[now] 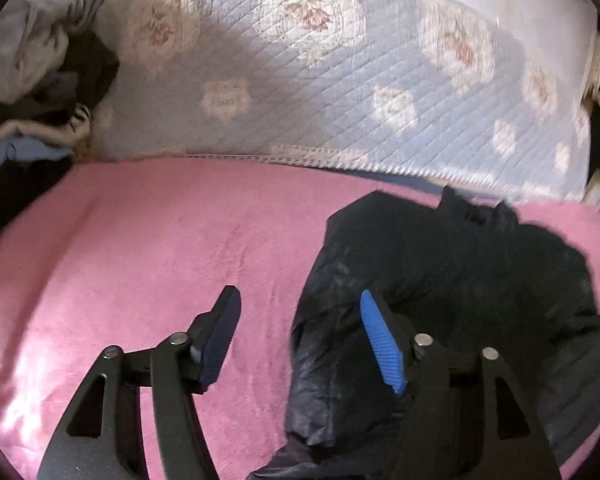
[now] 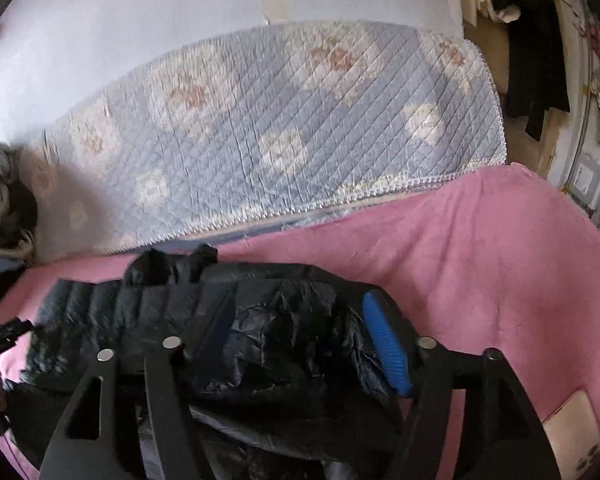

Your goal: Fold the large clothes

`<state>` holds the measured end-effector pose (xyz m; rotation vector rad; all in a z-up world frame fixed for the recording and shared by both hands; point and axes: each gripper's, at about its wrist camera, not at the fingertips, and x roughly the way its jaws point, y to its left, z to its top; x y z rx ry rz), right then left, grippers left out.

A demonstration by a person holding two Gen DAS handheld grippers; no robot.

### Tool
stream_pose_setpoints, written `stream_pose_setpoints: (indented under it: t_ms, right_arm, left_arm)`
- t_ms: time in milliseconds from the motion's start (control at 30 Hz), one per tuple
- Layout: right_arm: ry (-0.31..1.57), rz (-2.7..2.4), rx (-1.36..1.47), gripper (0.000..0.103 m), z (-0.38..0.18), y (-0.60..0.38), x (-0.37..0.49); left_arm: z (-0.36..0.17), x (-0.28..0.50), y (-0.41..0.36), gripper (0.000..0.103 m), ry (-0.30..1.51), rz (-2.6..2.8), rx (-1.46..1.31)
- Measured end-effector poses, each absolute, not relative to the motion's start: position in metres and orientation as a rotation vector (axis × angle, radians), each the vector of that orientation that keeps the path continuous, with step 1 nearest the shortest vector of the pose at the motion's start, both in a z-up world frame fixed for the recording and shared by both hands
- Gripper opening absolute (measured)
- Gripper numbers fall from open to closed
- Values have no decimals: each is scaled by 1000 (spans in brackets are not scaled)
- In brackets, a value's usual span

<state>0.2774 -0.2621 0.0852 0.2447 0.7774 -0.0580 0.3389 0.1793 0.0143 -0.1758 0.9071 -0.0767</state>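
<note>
A black puffer jacket [image 1: 452, 272] lies crumpled on the pink blanket [image 1: 140, 248]. In the left wrist view it fills the lower right. My left gripper [image 1: 298, 306] is open at the jacket's left edge: one finger hangs over bare blanket, and the blue-padded finger [image 1: 380, 340] is over the jacket. In the right wrist view the jacket [image 2: 284, 340] stretches across the lower middle, its quilted part [image 2: 92, 304] spreading left. My right gripper [image 2: 296, 314] stands open just above it, and neither pad presses the shiny fabric between the fingers.
A quilted blue floral mat [image 1: 340, 92] leans behind the blanket against a pale wall [image 2: 140, 20]. A heap of grey and dark clothes [image 1: 40, 60] sits at the far left. Hanging dark garments and furniture [image 2: 532, 60] stand at the right. A tan object [image 2: 572, 436] lies at the blanket's lower right.
</note>
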Motion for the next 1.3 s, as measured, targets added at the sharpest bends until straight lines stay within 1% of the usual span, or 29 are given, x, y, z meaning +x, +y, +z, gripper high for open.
stream_pose_setpoints:
  t_ms: [100, 167, 233, 333, 367, 400, 433, 467, 500, 567, 633, 733, 767, 800, 833, 900, 1000, 1067, 1100, 1167, 1200, 1233, 1267, 1300]
  right_arm:
    - [844, 37, 297, 69, 77, -259, 279]
    - [952, 135, 296, 69, 61, -248, 288]
    - [1066, 197, 249, 69, 40, -232, 299]
    - [1092, 188, 241, 68, 23, -225, 302]
    - [1088, 178, 234, 60, 20, -225, 304]
    - [1093, 161, 217, 54, 17, -225, 305]
    - [1102, 139, 197, 32, 15, -226, 306]
    - [1109, 116, 181, 4, 12, -226, 306]
    - [1102, 97, 176, 1, 13, -228, 305]
    - [1097, 59, 131, 1, 16, -225, 302]
    - [1102, 22, 66, 1, 22, -221, 297]
    - [1075, -60, -73, 1, 32, -222, 285]
    - [1055, -88, -159, 1, 35, -218, 280]
    - [1038, -116, -239, 1, 38, -215, 274]
    - [1040, -120, -254, 1, 39, -216, 272]
    - [1097, -77, -162, 1, 39, -230, 264]
    - [1162, -23, -58, 1, 35, -247, 252]
    - [1137, -18, -35, 1, 40, -254, 246]
    - [1107, -20, -23, 1, 45, -257, 243]
    - [1031, -36, 11, 1, 58, -264, 240]
    - [1006, -36, 26, 1, 64, -266, 239]
    - [986, -30, 42, 1, 68, -268, 240]
    - [962, -15, 63, 1, 73, -269, 240]
    - [943, 14, 82, 1, 78, -268, 242]
  left_arm:
    - [21, 352, 177, 64, 876, -86, -196]
    - [19, 362, 174, 65, 863, -91, -169]
    - [9, 376, 171, 66, 902, -135, -189]
    - [-15, 392, 167, 65, 995, -295, -318]
    - [-20, 394, 163, 61, 1006, -307, -328]
    - [-19, 392, 159, 43, 993, -296, -310]
    - [-14, 390, 153, 31, 967, -289, -284]
    - [-4, 383, 146, 16, 921, -299, -251]
    - [7, 375, 139, 14, 868, -320, -214]
    - [27, 354, 126, 13, 778, -397, -150]
    - [34, 340, 118, 12, 771, -496, -162]
    - [36, 321, 107, 12, 779, -575, -210]
    - [36, 317, 102, 12, 788, -599, -221]
    - [36, 314, 97, 14, 803, -618, -231]
    - [35, 313, 94, 16, 815, -632, -241]
    - [33, 311, 86, 25, 841, -673, -244]
    - [29, 313, 72, 27, 887, -669, -180]
    - [23, 318, 69, 27, 908, -653, -192]
    - [18, 320, 70, 34, 930, -640, -200]
    - [11, 326, 68, 43, 968, -620, -200]
    - [12, 326, 68, 44, 974, -587, -159]
    - [20, 327, 66, 44, 958, -552, -99]
    - [36, 325, 69, 45, 890, -505, -34]
    - [50, 322, 77, 49, 818, -468, -5]
